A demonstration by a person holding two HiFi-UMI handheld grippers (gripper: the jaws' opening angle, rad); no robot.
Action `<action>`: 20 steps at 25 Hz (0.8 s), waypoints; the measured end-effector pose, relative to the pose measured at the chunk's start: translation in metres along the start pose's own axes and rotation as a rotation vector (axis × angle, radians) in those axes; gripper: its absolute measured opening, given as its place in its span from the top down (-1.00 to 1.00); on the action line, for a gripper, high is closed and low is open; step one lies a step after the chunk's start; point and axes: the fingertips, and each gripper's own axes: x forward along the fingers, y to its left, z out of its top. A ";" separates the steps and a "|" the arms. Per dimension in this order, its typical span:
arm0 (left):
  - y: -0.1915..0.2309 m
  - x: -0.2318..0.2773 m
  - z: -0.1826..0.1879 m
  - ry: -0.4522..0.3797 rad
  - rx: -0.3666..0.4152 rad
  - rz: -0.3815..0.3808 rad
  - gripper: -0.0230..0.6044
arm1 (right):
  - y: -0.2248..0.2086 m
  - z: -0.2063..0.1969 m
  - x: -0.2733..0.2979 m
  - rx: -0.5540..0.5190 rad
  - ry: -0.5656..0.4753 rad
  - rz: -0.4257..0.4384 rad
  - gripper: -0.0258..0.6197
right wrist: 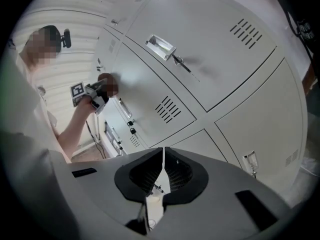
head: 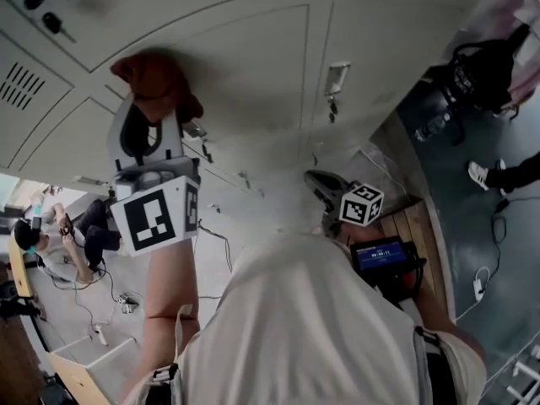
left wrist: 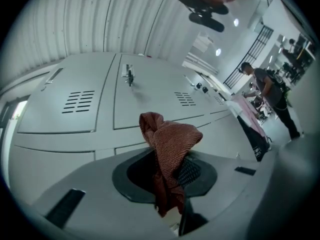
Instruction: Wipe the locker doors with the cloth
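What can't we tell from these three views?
- Cloth-to-door contact: in the head view the cloth covers its spot on the locker door. The left gripper view shows only bunched fabric in front of the doors.
- Left tool tips: buried in the cloth, left gripper view.
- Small screen text: too small to read, head view.

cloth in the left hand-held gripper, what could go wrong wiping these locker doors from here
1. The cloth is bunched, and the left hand-held gripper pinches only its lower part. Rubbing could tug it loose.
2. A key sticks out of the locker door ahead, and the loose top of the cloth may snag on it.
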 end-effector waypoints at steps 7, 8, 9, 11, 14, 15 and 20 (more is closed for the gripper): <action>-0.092 0.037 0.047 -0.091 0.060 -0.124 0.64 | 0.009 -0.001 -0.041 0.032 -0.036 -0.068 0.85; -0.104 0.042 0.051 -0.093 0.078 -0.132 0.64 | 0.007 -0.001 -0.045 0.034 -0.042 -0.069 0.85; -0.115 0.048 0.054 -0.094 0.101 -0.141 0.64 | 0.005 -0.001 -0.048 0.036 -0.043 -0.069 0.85; -0.140 0.059 0.064 -0.110 0.173 -0.161 0.64 | -0.001 0.000 -0.057 0.040 -0.043 -0.073 0.85; -0.171 0.068 0.076 -0.136 0.334 -0.181 0.64 | 0.000 0.002 -0.070 0.057 -0.051 -0.074 0.85; -0.179 0.069 0.075 -0.127 0.376 -0.181 0.64 | 0.000 0.003 -0.073 0.060 -0.055 -0.070 0.85; -0.207 0.059 0.019 -0.021 0.406 -0.199 0.64 | -0.013 -0.002 -0.080 0.068 -0.048 -0.032 0.85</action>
